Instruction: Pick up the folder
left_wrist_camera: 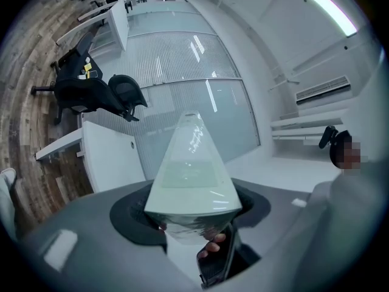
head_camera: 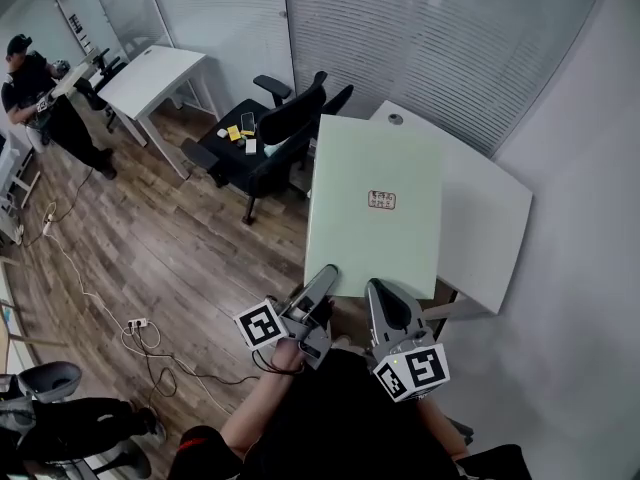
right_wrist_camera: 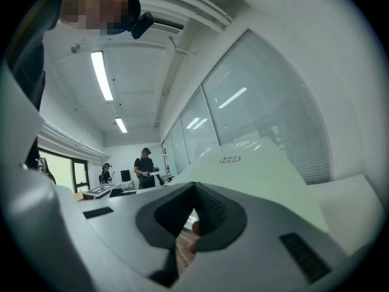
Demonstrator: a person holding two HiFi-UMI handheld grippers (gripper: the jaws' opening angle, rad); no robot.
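The left hand-held gripper (head_camera: 326,276) and right hand-held gripper (head_camera: 379,290) sit closest, each pinching the near edge of the pale green folder (head_camera: 375,168), one at each corner. The folder is held flat in the air, stretching away from the person, above the white worktop (head_camera: 490,218). A black office chair (head_camera: 280,133) stands just beyond its left edge.

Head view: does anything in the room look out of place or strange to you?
Two things stand out. Small items, some yellow and some white, lie on the seat of the black office chair, an unusual place for them. A loose cable with a power strip trails across the wooden floor. The folder looks flat and undamaged.
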